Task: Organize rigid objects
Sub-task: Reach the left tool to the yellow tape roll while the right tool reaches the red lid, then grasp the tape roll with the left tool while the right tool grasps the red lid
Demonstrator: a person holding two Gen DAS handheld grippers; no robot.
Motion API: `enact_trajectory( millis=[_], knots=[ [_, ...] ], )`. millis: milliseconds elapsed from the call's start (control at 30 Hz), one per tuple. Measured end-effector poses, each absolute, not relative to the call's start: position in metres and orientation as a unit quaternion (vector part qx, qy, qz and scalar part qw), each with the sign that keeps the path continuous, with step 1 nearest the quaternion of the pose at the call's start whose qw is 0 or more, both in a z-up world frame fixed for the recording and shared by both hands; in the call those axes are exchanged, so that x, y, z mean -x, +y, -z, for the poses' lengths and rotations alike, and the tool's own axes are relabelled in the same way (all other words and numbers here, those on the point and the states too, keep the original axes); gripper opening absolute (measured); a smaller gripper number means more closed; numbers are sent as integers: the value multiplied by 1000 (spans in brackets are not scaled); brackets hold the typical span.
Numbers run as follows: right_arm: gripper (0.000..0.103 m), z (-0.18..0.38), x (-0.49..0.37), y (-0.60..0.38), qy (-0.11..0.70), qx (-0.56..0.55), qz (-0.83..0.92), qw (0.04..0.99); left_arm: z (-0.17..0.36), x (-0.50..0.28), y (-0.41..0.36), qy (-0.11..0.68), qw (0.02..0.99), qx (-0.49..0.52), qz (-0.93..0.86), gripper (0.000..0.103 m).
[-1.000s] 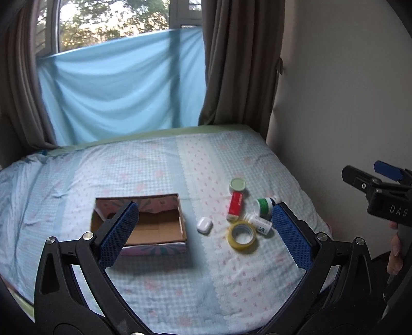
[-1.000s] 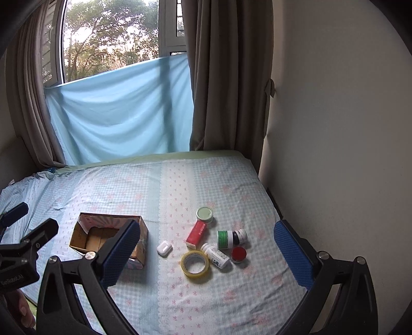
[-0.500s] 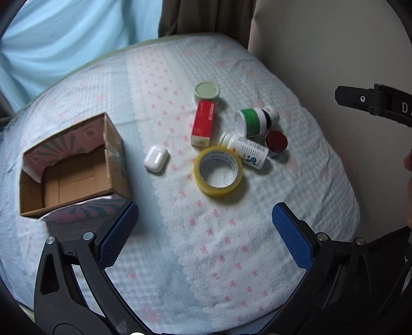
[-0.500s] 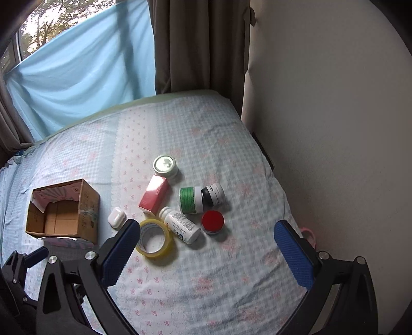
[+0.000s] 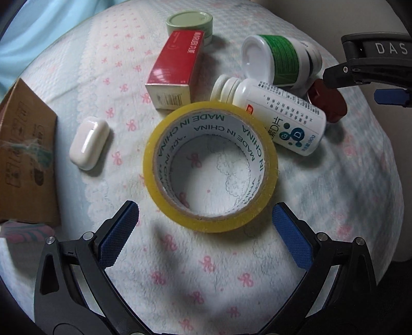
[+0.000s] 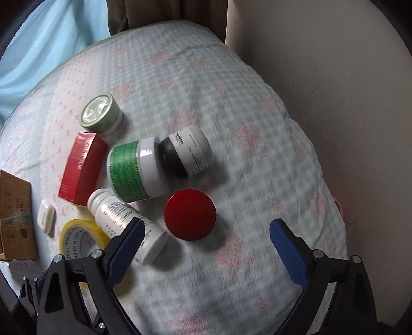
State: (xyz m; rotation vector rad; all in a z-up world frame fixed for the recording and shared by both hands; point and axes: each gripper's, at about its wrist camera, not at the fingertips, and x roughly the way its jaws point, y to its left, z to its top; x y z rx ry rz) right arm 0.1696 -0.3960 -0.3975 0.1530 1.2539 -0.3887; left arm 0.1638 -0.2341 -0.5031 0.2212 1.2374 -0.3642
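My left gripper (image 5: 206,229) is open and empty, just short of a yellow tape roll (image 5: 211,167) that lies flat on the bedspread. My right gripper (image 6: 206,244) is open and empty, just short of a round red lid (image 6: 190,214). Around them lie a white bottle (image 5: 278,113), a green-labelled jar (image 5: 278,59) on its side, a black-and-white jar (image 6: 188,154), a red box (image 5: 177,69), a green-lidded tin (image 5: 189,24) and a white earbud case (image 5: 88,143). A cardboard box (image 5: 25,159) stands at the left. The right gripper's side shows in the left wrist view (image 5: 373,67).
The objects lie on a bed (image 6: 257,128) with a pale checked cover. A beige wall (image 6: 334,64) runs close along its right side. A brown curtain (image 6: 164,13) and a blue cloth (image 6: 38,38) hang at the far end.
Both grippers have dropped down and forward toward the cluster of objects, which now fills the views. Both stay open. No object has moved.
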Motion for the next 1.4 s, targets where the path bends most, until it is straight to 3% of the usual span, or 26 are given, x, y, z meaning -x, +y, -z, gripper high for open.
enact_trajectory(
  millis=[133, 333, 600, 833, 1033, 1400],
  knots=[
    [96, 420, -182, -403, 603, -83, 181, 772, 517, -168, -242, 559, 804, -109, 169, 103],
    [82, 448, -189, -403, 629, -90, 174, 753, 521, -177, -247, 538, 817, -113, 176, 103],
    [50, 473, -186, -404, 637, -133, 159, 742, 520, -189, -243, 532, 820, -94, 187, 96],
    [50, 482, -190, -400, 630, -128, 154, 751, 514, -189, -240, 524, 826, -95, 183, 96],
    [50, 455, -180, -400, 615, -130, 155, 762, 493, -178, -231, 506, 841, -88, 171, 96],
    [50, 358, -174, -377, 577, -108, 138, 798, 383, -180, -175, 468, 874, -27, 131, 96]
  ],
)
